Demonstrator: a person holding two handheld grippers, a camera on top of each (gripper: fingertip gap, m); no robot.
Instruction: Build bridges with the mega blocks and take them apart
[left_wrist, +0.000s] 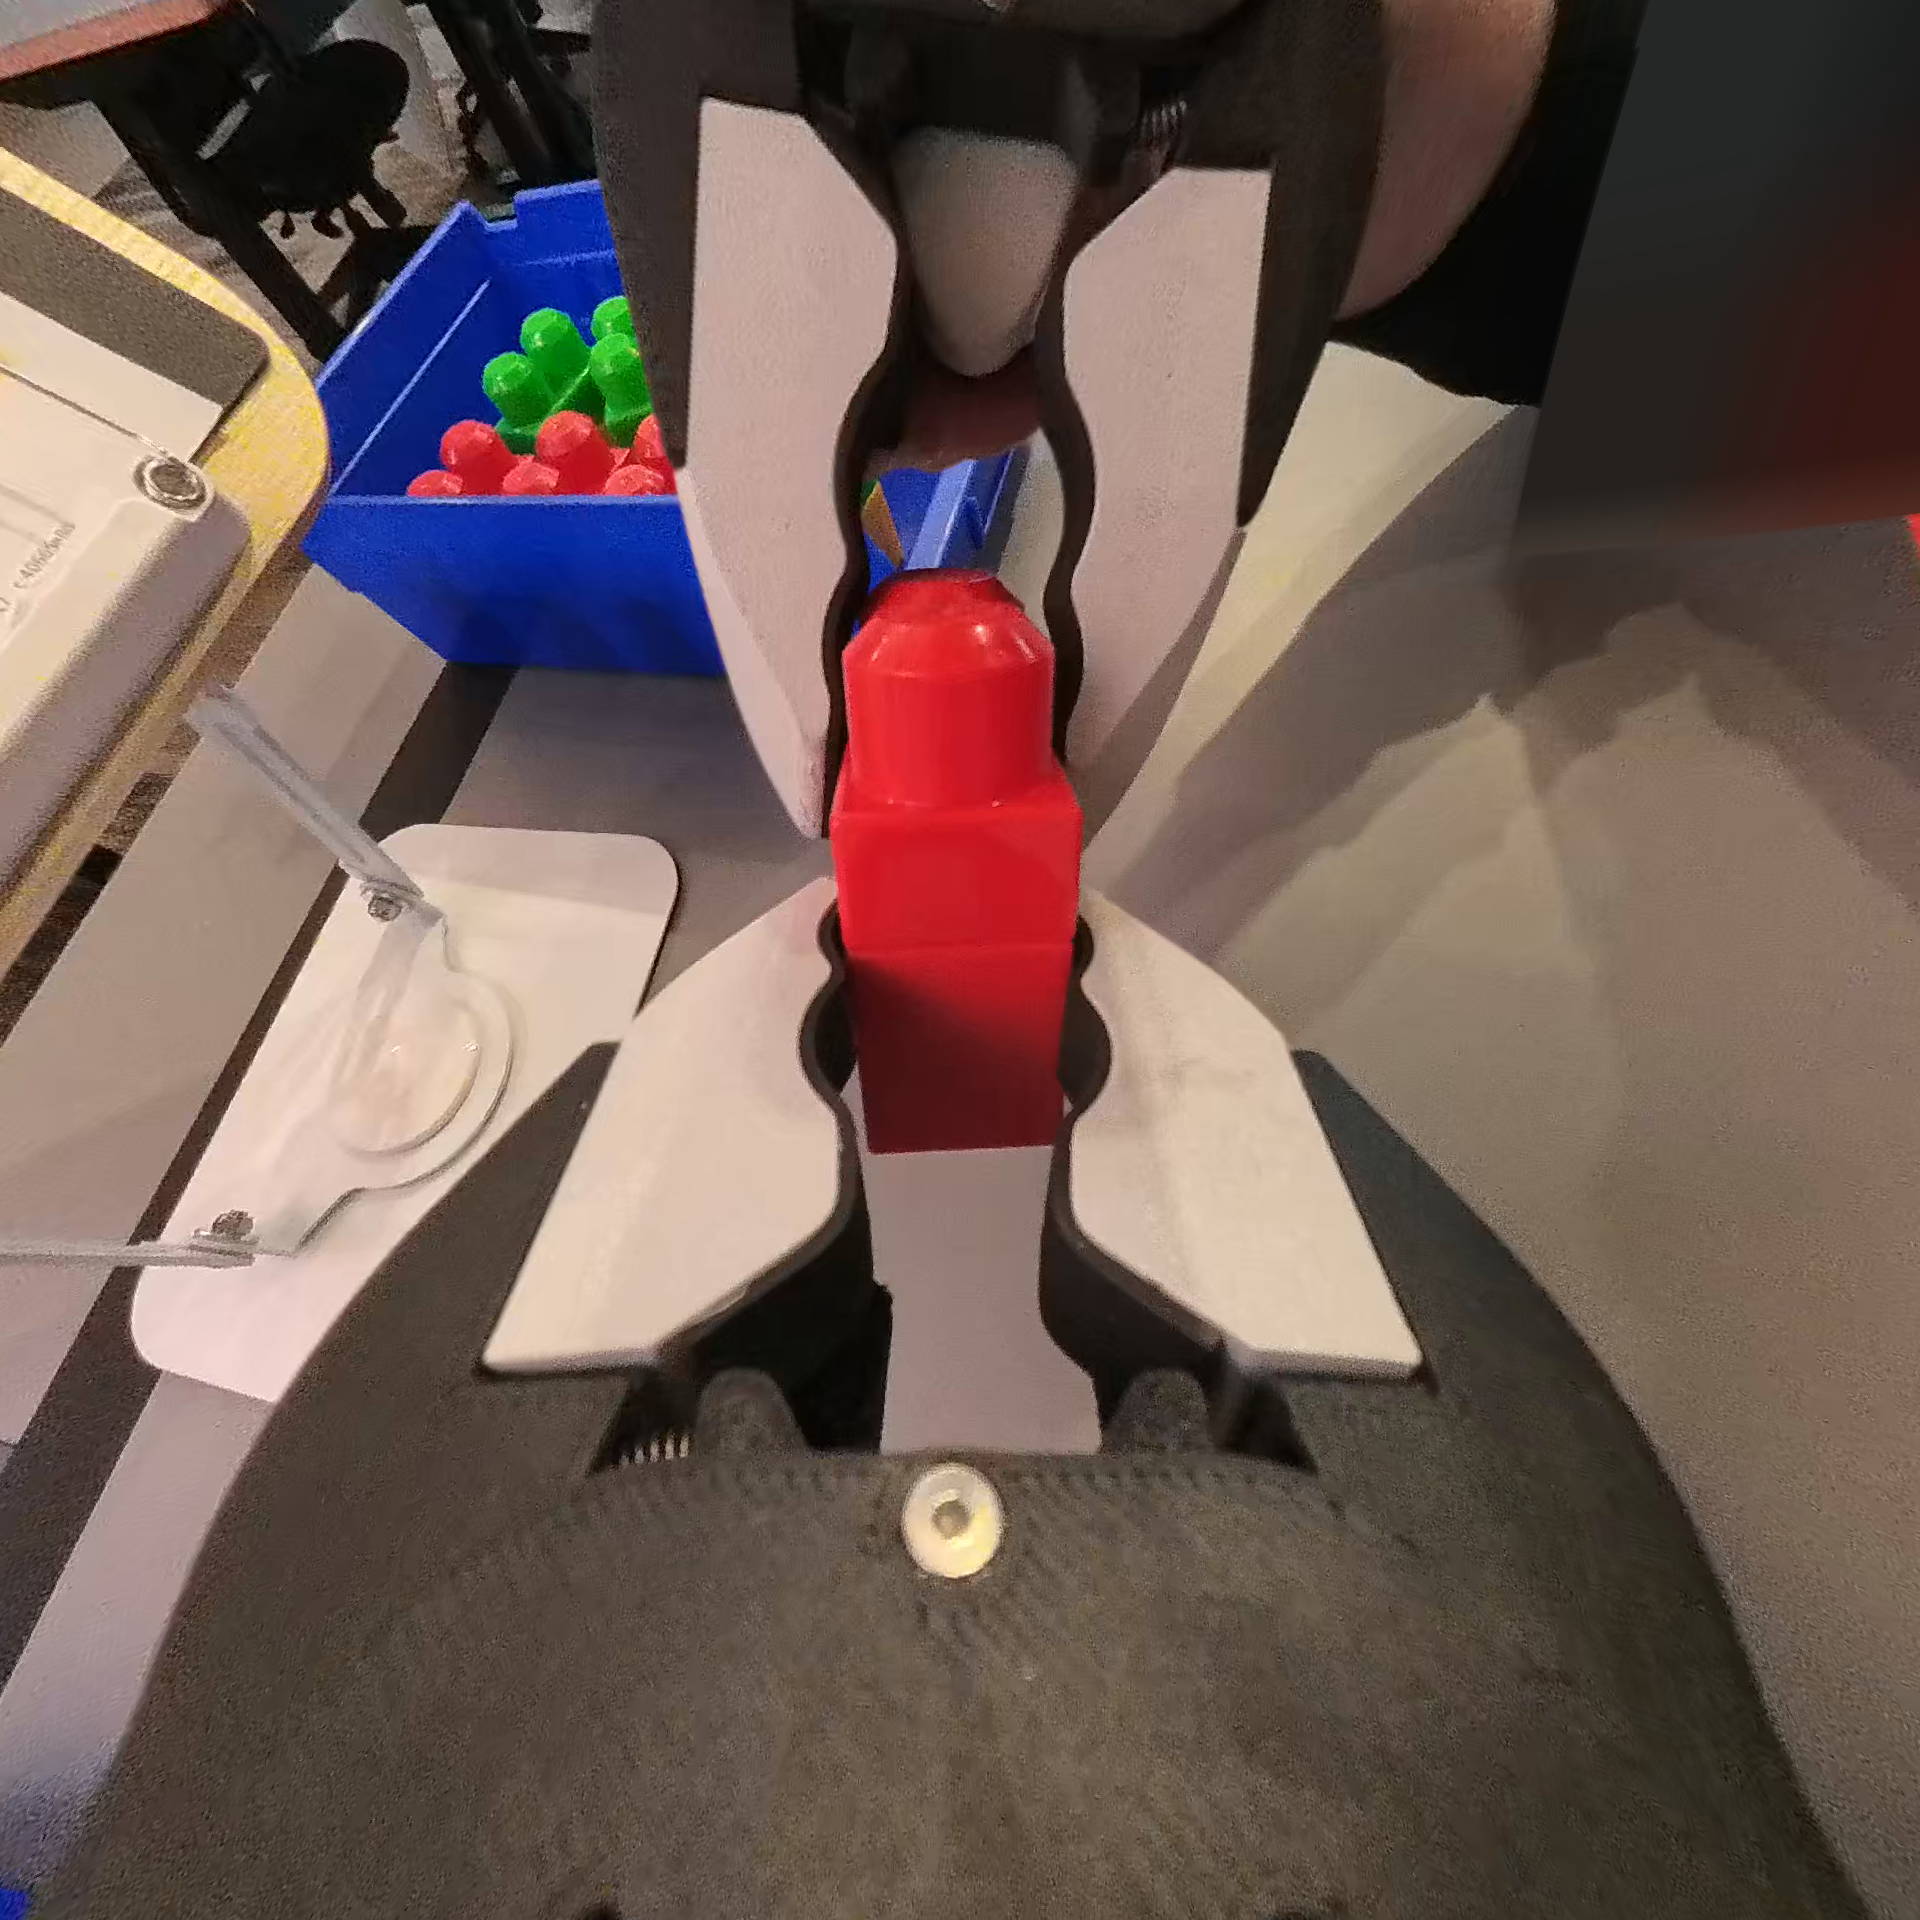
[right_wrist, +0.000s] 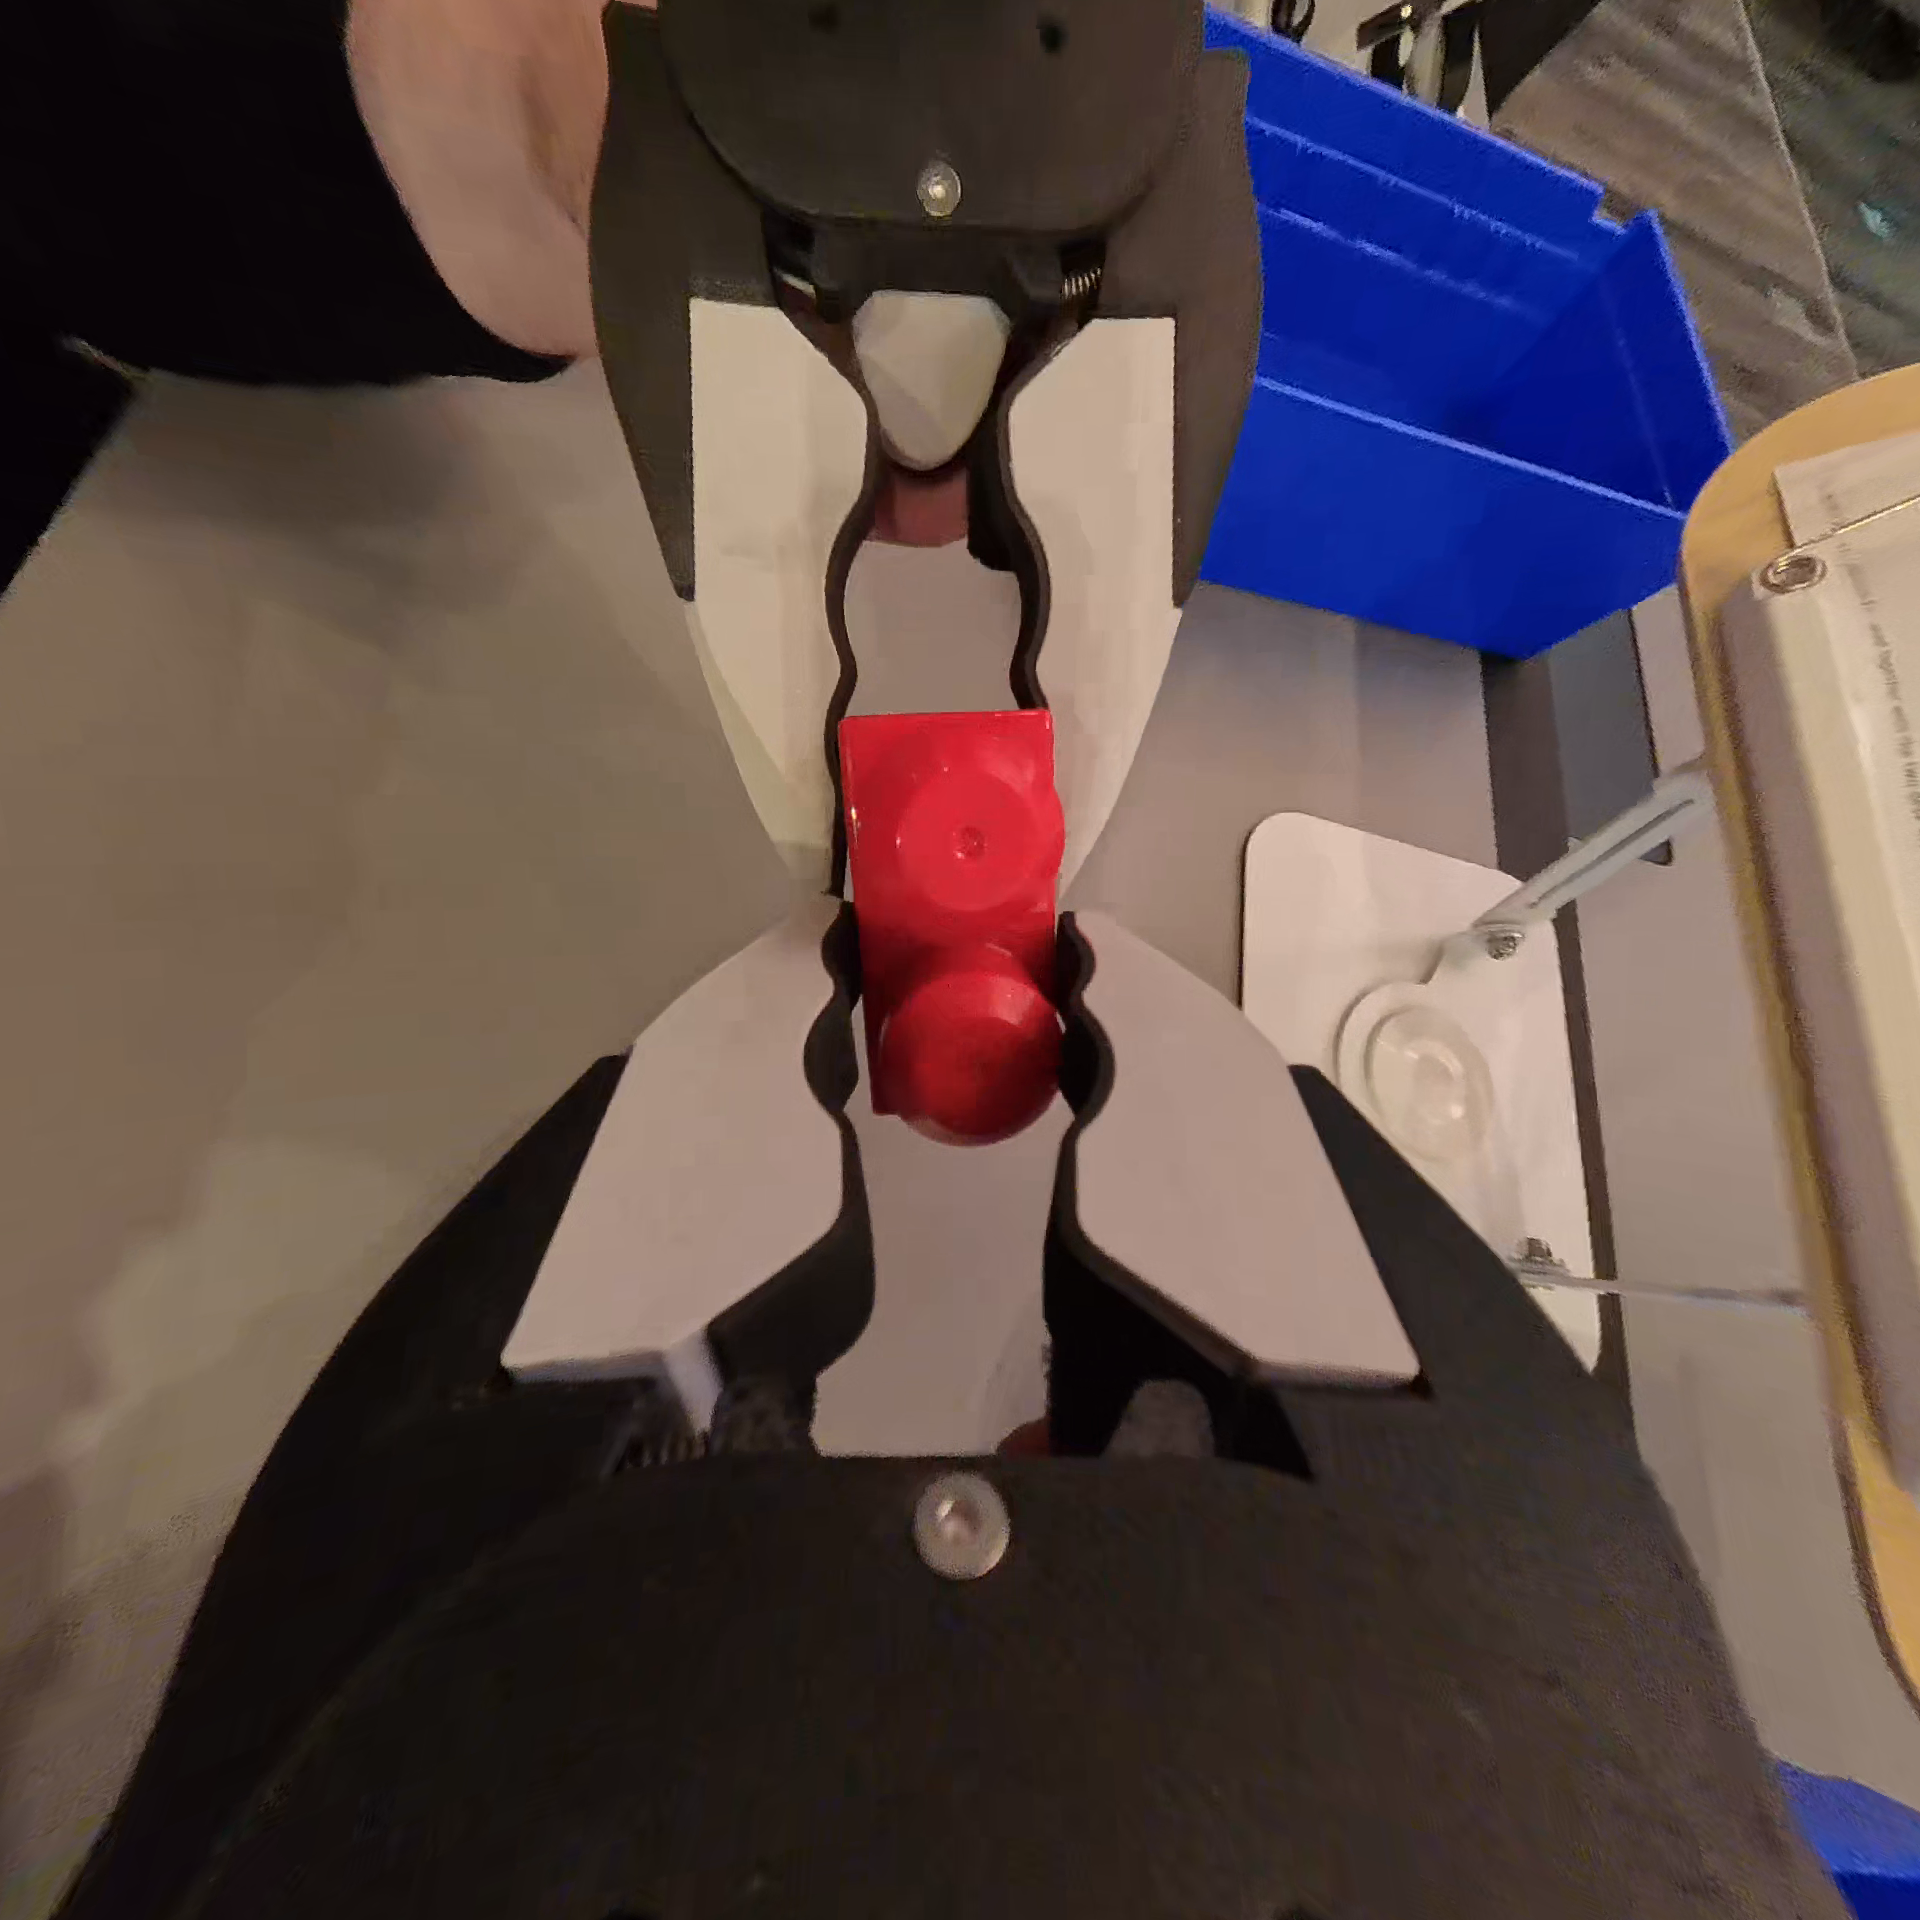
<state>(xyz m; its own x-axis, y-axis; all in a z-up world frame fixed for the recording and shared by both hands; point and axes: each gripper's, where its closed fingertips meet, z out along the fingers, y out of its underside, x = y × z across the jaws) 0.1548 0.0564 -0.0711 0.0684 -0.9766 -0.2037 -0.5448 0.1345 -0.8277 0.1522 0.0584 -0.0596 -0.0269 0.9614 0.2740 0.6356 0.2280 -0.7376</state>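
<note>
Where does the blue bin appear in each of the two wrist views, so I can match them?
Left wrist view: blue bin at upper left, behind the right gripper, with red and green blocks inside.
Right wrist view: blue bin at upper right; its inside is not visible.
Shared landmark: the white plate on the table.

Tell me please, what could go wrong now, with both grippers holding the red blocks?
1. The left gripper and right gripper face each other tip to tip; a skewed pull or push might twist the red blocks out of a grip.
2. A sudden separation could swing a gripper into the blue bin or the clear stand nearby.
</note>
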